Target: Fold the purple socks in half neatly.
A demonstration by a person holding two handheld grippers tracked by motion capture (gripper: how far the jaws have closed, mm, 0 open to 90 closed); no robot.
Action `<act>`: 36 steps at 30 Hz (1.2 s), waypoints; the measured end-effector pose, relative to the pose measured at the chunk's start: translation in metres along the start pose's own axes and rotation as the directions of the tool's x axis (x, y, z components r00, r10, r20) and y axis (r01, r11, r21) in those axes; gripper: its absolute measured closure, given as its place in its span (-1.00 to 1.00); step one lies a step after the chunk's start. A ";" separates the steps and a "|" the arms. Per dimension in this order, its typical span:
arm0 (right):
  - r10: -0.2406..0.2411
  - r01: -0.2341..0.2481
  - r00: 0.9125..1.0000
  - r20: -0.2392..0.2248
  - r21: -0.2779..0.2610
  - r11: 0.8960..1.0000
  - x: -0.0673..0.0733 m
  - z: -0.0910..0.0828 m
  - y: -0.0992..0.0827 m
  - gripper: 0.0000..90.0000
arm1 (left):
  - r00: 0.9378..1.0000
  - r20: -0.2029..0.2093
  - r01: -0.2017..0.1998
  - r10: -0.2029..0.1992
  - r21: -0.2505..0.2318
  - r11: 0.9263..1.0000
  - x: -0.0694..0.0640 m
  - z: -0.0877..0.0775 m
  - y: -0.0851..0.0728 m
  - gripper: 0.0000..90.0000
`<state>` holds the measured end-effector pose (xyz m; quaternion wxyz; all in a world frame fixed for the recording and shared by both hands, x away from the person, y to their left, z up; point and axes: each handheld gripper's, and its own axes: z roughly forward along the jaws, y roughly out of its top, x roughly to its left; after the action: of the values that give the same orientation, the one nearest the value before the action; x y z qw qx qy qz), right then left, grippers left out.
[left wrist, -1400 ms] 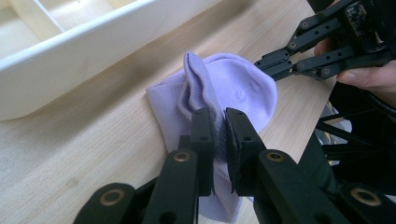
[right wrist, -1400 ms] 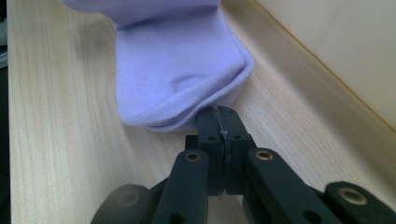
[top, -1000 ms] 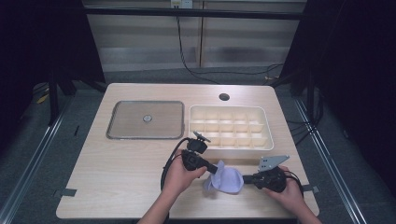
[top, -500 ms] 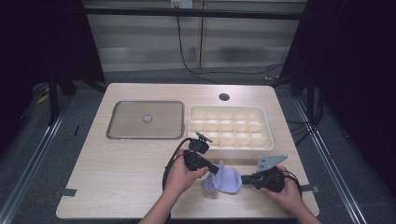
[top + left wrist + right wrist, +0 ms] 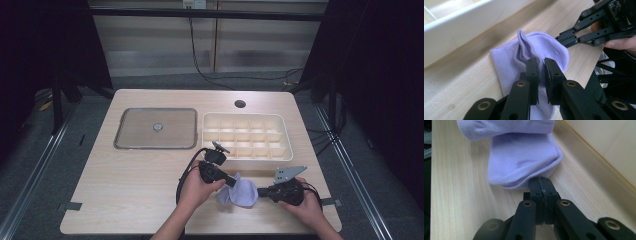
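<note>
A lavender sock (image 5: 240,192) lies bunched on the wooden table near its front edge, between both hands. My left gripper (image 5: 231,181) comes in from the left and pinches a raised fold of the sock (image 5: 524,50) between its nearly closed jaws (image 5: 542,67). My right gripper (image 5: 260,192) comes in from the right, and its jaws are pressed together on the sock's edge (image 5: 524,160), as the right gripper view (image 5: 541,185) shows. In the left gripper view the right gripper (image 5: 564,40) bites the sock's far side.
A white compartment tray (image 5: 244,135) stands just behind the sock, its wall (image 5: 461,27) close by. A flat grey lid with a knob (image 5: 156,128) lies at the back left. A round hole (image 5: 240,104) is in the tabletop at the back.
</note>
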<state>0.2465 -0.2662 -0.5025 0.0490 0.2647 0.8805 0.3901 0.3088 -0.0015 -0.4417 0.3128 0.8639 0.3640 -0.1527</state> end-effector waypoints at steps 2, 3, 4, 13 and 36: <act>0.005 -0.005 1.000 -0.001 0.001 1.000 0.000 0.000 0.000 0.99 | 1.000 0.000 0.002 -0.002 -0.002 1.000 0.000 0.000 0.000 0.83; 0.005 -0.005 1.000 -0.002 0.000 1.000 0.000 0.000 0.000 0.99 | 1.000 0.000 -0.003 0.003 0.001 1.000 -0.001 0.001 0.001 0.83; 0.005 -0.005 1.000 -0.002 -0.001 1.000 0.000 0.000 0.000 0.99 | 1.000 0.000 -0.003 0.003 0.001 1.000 -0.001 0.001 0.001 0.83; 0.000 0.000 1.000 -0.006 -0.002 1.000 0.000 0.001 0.000 0.99 | 1.000 -0.005 -0.005 0.005 0.009 1.000 -0.004 0.004 0.002 0.83; 0.002 -0.002 1.000 -0.003 -0.004 1.000 0.001 0.002 0.001 1.00 | 1.000 -0.011 -0.018 0.018 0.022 1.000 -0.014 0.011 0.009 0.83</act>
<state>0.2467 -0.2632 -0.5029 0.0477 0.2648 0.8795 0.3925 0.3054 -0.0207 -0.4396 0.3025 0.8714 0.3563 -0.1492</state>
